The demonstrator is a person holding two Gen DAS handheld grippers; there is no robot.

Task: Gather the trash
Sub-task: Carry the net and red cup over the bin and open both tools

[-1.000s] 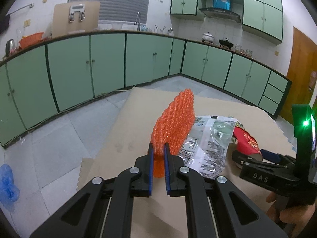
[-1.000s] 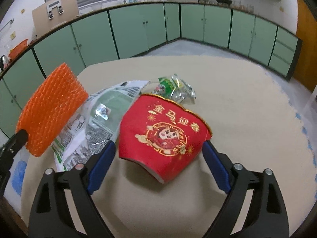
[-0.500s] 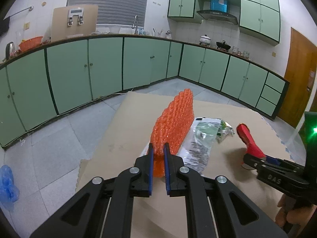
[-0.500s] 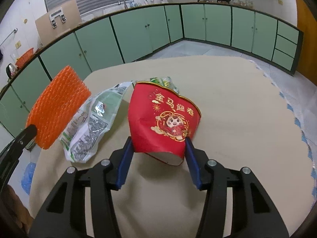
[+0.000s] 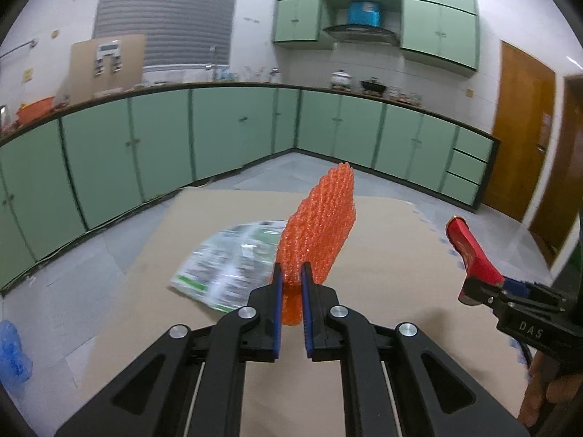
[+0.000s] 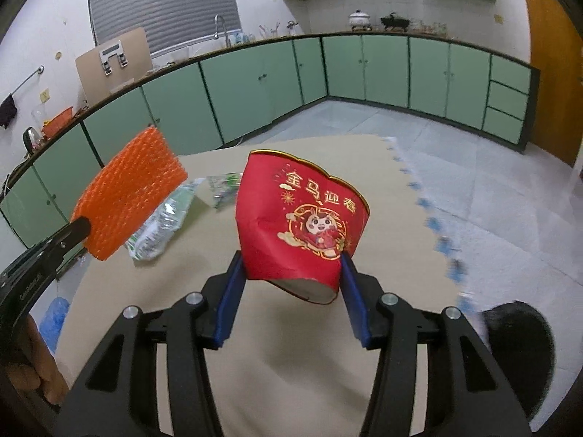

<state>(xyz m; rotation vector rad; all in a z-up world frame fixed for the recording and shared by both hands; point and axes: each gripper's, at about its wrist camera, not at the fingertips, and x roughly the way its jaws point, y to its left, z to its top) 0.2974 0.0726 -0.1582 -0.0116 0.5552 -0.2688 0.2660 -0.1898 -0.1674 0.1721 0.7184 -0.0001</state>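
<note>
Over the tan floor mat (image 6: 328,382) in this green-cabinet kitchen, our left gripper (image 5: 290,276) pinches the orange bubble wrap (image 5: 320,225) while our right gripper (image 6: 289,273) squeezes the red paper cup (image 6: 302,218) (thin-walled, so it could crumple and slip out).

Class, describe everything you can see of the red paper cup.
The red paper cup looks like thin card, printed with gold characters, a cartoon animal and a gold scalloped rim. It is dented and squashed. The right tongs clamp its lower sides between blue pads, holding it tilted, rim away from the camera, above the tan mat. Nothing else touches it.
</note>
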